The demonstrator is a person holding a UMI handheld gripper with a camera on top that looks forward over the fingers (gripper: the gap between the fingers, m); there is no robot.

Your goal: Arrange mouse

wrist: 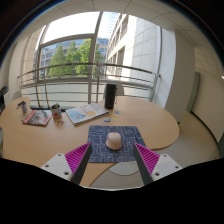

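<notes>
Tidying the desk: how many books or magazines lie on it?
2: a book just beyond the mat, and a magazine further left. Open tongs hover before the mat.

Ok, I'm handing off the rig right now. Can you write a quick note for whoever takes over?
Gripper: fingers open, holding nothing, pointed at the round light wooden table.
Small white computer mouse: sits on the dark blue patterned mouse mat, just ahead of the fingers, near the mat's front edge.
Beyond: black cylindrical speaker, magazines towards the railing.
Done: mouse already lies on the mat.
Left: whether it needs straightening cannot be judged from here; check before gripping.
</notes>
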